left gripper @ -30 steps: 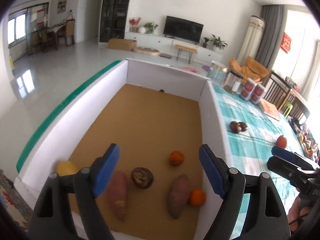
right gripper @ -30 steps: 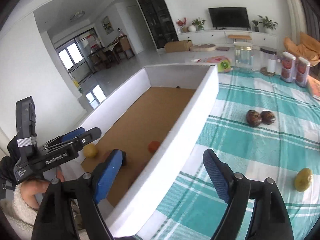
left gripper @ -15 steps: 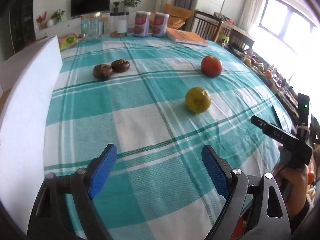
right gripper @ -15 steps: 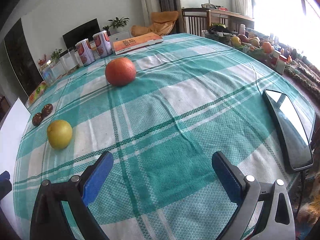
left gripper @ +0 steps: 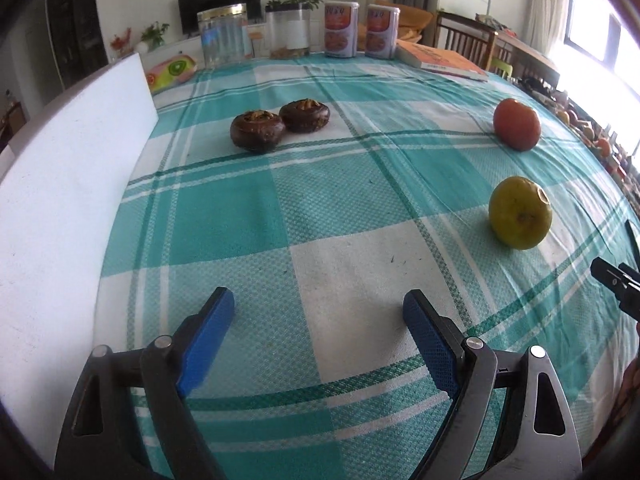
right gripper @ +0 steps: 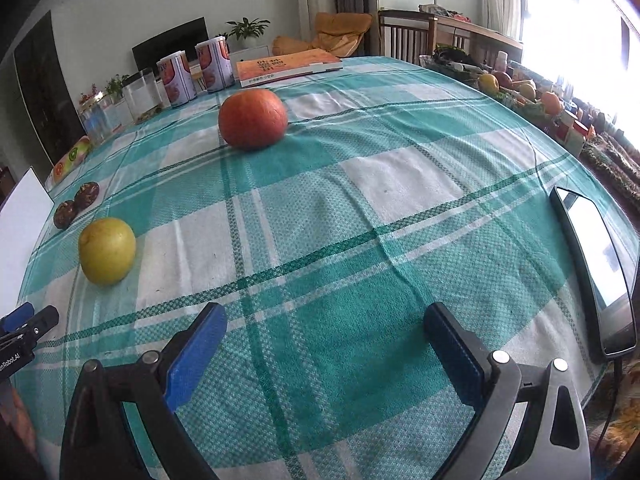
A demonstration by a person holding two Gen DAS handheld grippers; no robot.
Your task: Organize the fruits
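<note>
Both claws, left (left gripper: 318, 320) and right (right gripper: 326, 332), jaws apart and empty over the worktop (left gripper: 340, 184); approach the yellow fruit (left gripper: 520, 212), far right, low and centred before closing.

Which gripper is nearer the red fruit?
Right. The red fruit lies ahead of the right gripper; from the left gripper it sits far off to the right.

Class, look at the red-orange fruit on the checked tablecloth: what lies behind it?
Behind the red-orange fruit lie an orange book and two printed canisters on the tablecloth. The cloth directly behind the fruit is hidden.
</note>
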